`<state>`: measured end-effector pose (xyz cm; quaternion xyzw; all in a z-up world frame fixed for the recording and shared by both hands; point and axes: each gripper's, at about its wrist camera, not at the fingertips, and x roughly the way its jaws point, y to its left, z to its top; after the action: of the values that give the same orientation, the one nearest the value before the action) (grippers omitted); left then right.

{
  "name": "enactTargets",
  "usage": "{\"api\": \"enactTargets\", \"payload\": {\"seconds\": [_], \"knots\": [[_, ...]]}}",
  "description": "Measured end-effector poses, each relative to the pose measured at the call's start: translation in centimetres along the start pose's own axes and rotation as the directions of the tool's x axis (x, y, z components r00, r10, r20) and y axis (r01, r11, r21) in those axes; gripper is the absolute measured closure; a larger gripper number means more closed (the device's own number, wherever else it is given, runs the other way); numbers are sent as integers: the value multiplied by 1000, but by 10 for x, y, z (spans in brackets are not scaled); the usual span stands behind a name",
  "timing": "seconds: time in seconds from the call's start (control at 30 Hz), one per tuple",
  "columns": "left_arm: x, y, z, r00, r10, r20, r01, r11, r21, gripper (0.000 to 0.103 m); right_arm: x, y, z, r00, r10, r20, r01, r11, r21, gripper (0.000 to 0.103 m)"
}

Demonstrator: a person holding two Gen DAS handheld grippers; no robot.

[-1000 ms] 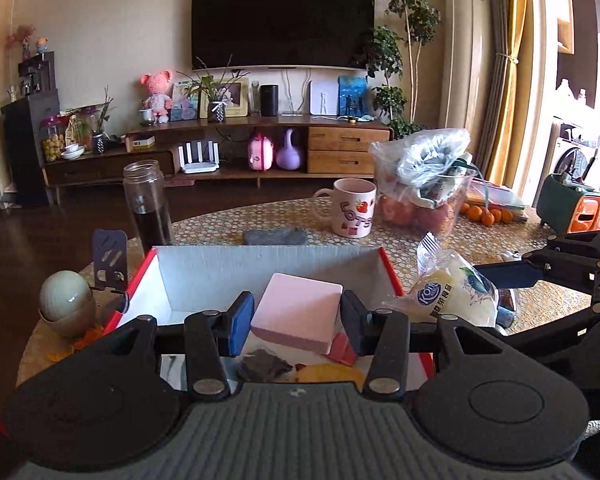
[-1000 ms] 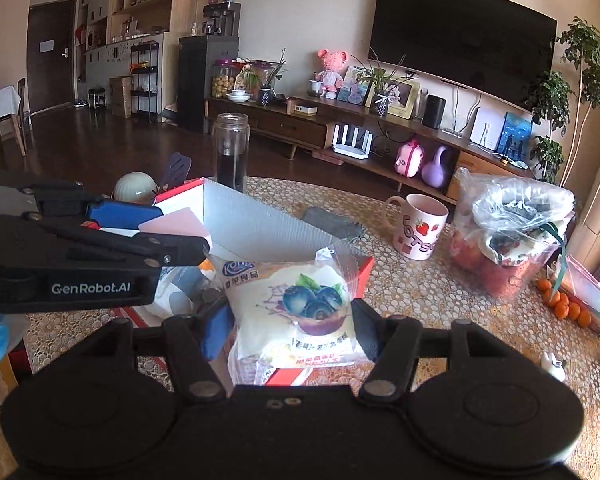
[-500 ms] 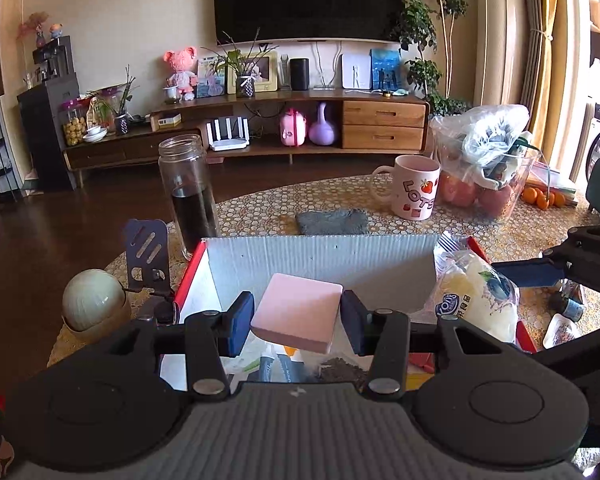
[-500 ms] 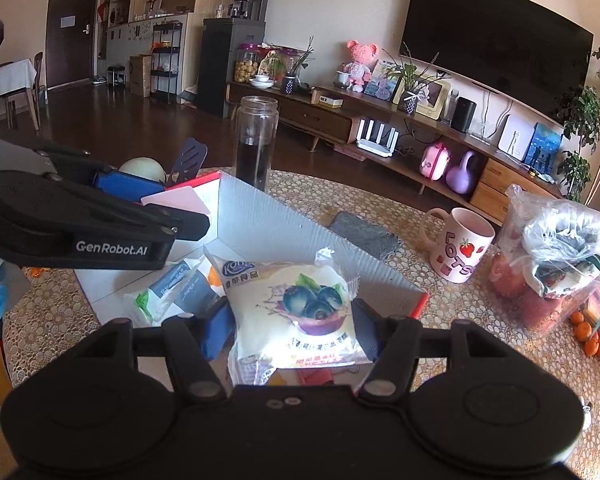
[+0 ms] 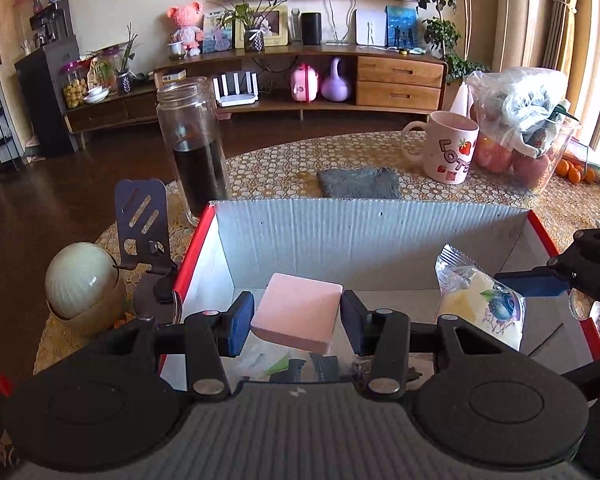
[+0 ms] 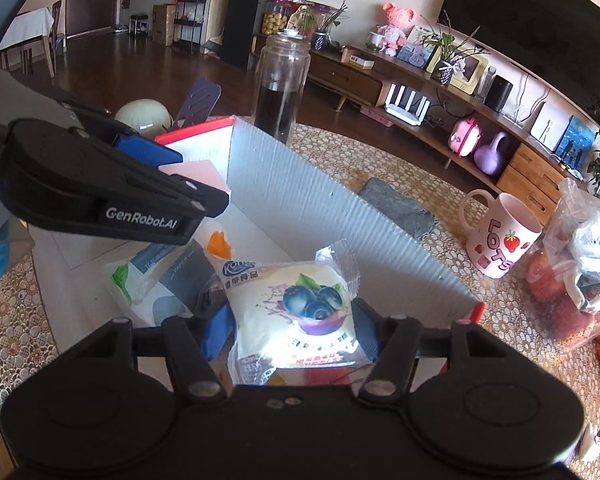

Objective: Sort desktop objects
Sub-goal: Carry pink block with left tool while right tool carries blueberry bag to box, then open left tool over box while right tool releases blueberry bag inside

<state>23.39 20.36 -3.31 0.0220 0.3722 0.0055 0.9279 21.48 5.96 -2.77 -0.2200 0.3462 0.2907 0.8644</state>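
L hand-held gripper (image 5: 297, 322): pads pinching pink block (image 5: 298, 318), held above open box (image 5: 380, 224) interior, L side. R hand-held gripper (image 6: 294, 326): clamped on blueberry snack packet (image 6: 300, 312), also over box, R side. Box on bench (image 6: 380, 168); tissue pack (image 6: 160, 276) lies inside. Mug (image 5: 446, 150) and jar (image 5: 194, 156) behind box.

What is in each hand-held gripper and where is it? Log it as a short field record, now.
left hand-held gripper: shut on pink block
right hand-held gripper: shut on snack bag
position: both held over the open box
box contents: tissue pack, orange wrapper, other small items, unclear
behind box: jar with dark liquid, grey cloth, mug
left of box: phone stand, white ball in a bowl
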Motion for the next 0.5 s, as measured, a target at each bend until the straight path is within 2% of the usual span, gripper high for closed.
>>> {"api": "enactTargets", "payload": {"seconds": [0.5], "knots": [[30,1,1,991,-12,-136,14,1000,13,57,20,6,0,998,32,-61,-35,999,-42,40]]}}
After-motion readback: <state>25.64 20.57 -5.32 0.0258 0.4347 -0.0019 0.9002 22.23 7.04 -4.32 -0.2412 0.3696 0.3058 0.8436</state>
